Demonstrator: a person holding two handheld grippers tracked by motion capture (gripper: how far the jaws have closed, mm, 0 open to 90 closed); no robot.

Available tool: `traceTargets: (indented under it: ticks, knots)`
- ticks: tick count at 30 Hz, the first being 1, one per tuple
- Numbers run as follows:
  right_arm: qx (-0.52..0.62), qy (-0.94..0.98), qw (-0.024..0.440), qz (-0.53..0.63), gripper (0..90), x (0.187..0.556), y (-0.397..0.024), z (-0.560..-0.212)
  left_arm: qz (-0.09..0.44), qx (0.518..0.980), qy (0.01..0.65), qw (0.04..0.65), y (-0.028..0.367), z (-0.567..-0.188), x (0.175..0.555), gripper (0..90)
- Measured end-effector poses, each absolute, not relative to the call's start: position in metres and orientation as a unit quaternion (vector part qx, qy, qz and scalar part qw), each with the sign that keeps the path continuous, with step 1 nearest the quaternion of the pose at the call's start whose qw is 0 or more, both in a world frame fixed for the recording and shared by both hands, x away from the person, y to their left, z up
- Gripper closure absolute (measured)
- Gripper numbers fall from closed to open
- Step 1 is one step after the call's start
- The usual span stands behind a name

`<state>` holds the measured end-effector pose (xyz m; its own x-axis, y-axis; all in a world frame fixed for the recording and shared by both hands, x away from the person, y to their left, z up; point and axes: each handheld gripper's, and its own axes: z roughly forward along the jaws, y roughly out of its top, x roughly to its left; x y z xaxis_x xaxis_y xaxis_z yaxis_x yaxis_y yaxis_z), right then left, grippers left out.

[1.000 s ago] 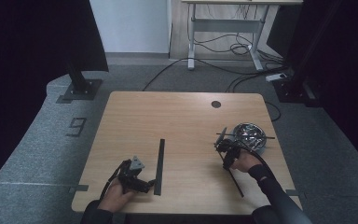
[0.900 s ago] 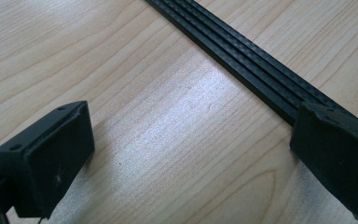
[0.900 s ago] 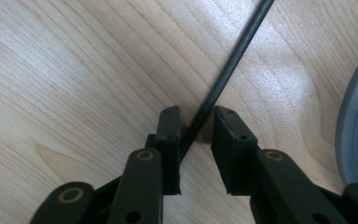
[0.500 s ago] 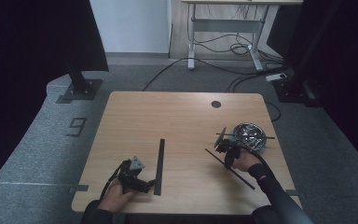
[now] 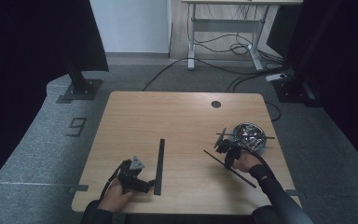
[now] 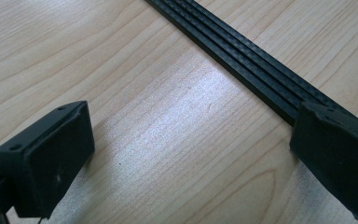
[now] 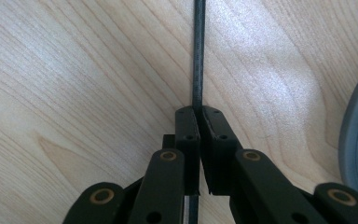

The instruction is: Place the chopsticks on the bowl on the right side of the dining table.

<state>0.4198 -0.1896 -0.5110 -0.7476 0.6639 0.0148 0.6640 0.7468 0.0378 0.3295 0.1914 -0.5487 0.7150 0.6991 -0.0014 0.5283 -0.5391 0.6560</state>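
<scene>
rod: thin black rod [image 5: 229, 163], lifted over table's right side, diagonal, pinched btwn jaws of right gripper [image 5: 223, 148]
flat strip: black ribbed flat strip [image 5: 159, 159], flat on table, centre-left
bowl: shiny metal bowl [image 5: 249, 135], upright, right edge

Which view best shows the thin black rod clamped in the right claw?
The high view: the thin black rod shows whole, slanting across the table through the right claw. The right gripper view shows just a stretch pinched between shut jaws.
</scene>
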Motion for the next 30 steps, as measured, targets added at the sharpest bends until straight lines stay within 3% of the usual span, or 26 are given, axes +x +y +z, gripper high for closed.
traceTargets:
  ticks: [12, 30]
  knots:
    - [-0.351, -0.936, 0.004, -0.033, 85.8, 0.418, -0.193, -0.508, 0.131, 0.867, 0.354, 0.324, 0.191, -0.549, 0.330, 0.0]
    - [-0.364, -0.930, 0.000, -0.059, 85.8, 0.421, -0.208, -0.462, 0.131, 0.868, 0.354, 0.324, 0.191, -0.549, 0.330, 0.0]
